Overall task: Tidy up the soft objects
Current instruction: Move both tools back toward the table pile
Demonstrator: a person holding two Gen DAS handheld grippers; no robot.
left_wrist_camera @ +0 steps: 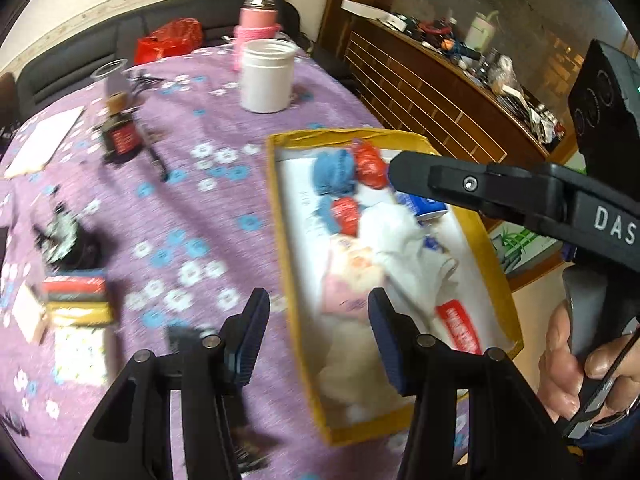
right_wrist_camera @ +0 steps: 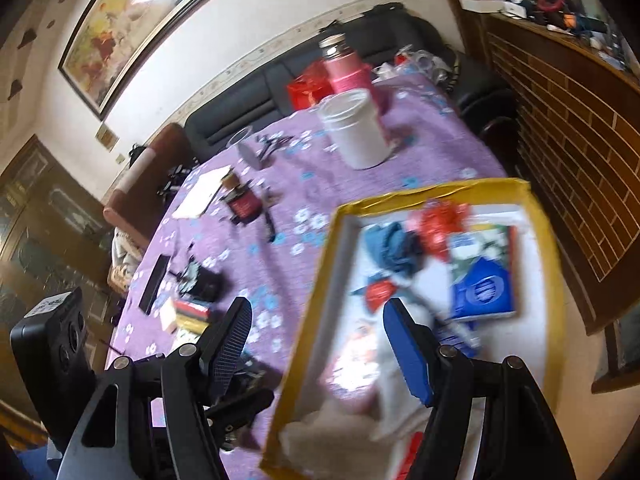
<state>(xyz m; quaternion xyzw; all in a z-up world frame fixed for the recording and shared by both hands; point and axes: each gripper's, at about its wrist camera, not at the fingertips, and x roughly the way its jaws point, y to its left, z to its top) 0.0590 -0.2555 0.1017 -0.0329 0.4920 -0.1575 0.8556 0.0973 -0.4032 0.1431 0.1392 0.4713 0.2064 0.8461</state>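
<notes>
Both hand-held grippers hang over the desk with nothing between their fingers. Seen from its own camera, the left hand-held gripper (left_wrist_camera: 318, 334) has its jaws apart, straddling the near left wall of the yellow box (left_wrist_camera: 494, 248), and they grip nothing. The right hand-held gripper (right_wrist_camera: 318, 344) likewise stands with jaws apart above the same box's left wall; in the left wrist view its black body reaches in from the right, held by a hand (left_wrist_camera: 576, 364).

That shallow yellow box sits on the purple flowered cloth (left_wrist_camera: 180, 216) at the desk's right edge. Inside it lie the soft things: blue knit fabric (left_wrist_camera: 334, 170) at the far end beside a red crinkled piece (left_wrist_camera: 370, 164), white cloth (left_wrist_camera: 400, 240) in the middle, and a pale pink piece (left_wrist_camera: 344, 284) nearer the grippers. Motion blur leaves these hard to name more closely. A blue and white packet (right_wrist_camera: 482, 292) lies along the box's right side.

Farther back on the cloth stand a white tub (left_wrist_camera: 267, 76) and a pink flask (left_wrist_camera: 258, 20).
</notes>
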